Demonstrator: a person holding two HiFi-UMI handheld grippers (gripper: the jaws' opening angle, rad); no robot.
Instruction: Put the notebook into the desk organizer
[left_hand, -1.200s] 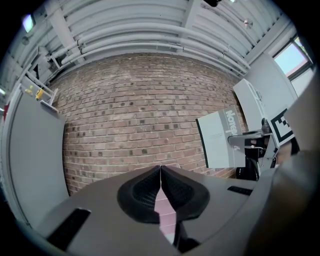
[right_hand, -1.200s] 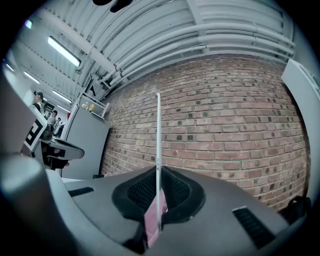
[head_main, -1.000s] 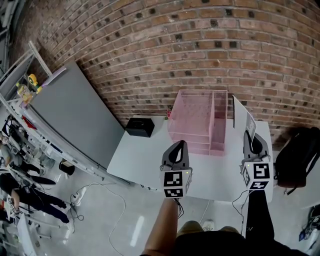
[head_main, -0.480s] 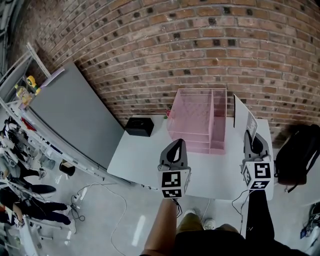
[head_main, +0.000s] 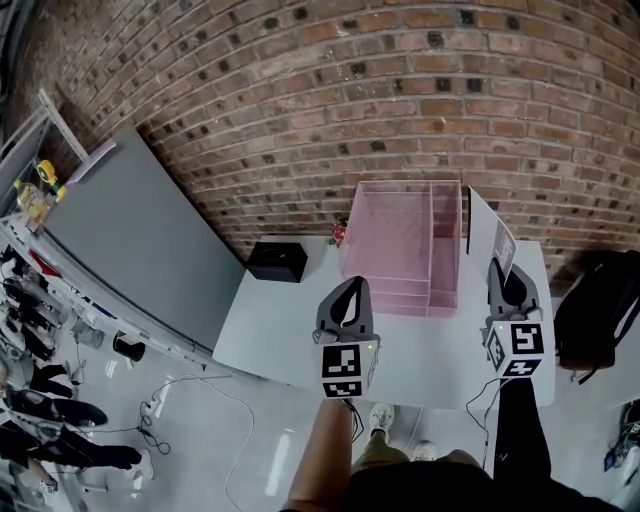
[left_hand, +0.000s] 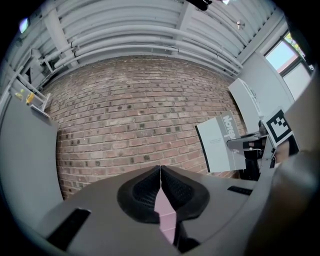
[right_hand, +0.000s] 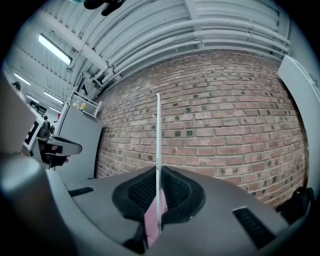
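While both forearms reach up from the bottom of the head view, the left gripper (head_main: 350, 292) hangs over the near edge of the table (head_main: 270, 310) with its jaws pressed together and nothing between them. To its right, the right gripper (head_main: 506, 272) is clamped on the near edge of the notebook (head_main: 488, 238), which stands upright and shows as a thin white line in that gripper's own view. Beyond the left gripper, the pink organizer (head_main: 385, 235) stands on the table. The notebook is just beside the organizer's right wall, outside it. A black box (head_main: 277, 260) lies at the table's far left corner, and a bag (head_main: 598, 310) sits right of the table. Behind everything rises the brick wall (head_main: 400, 100).
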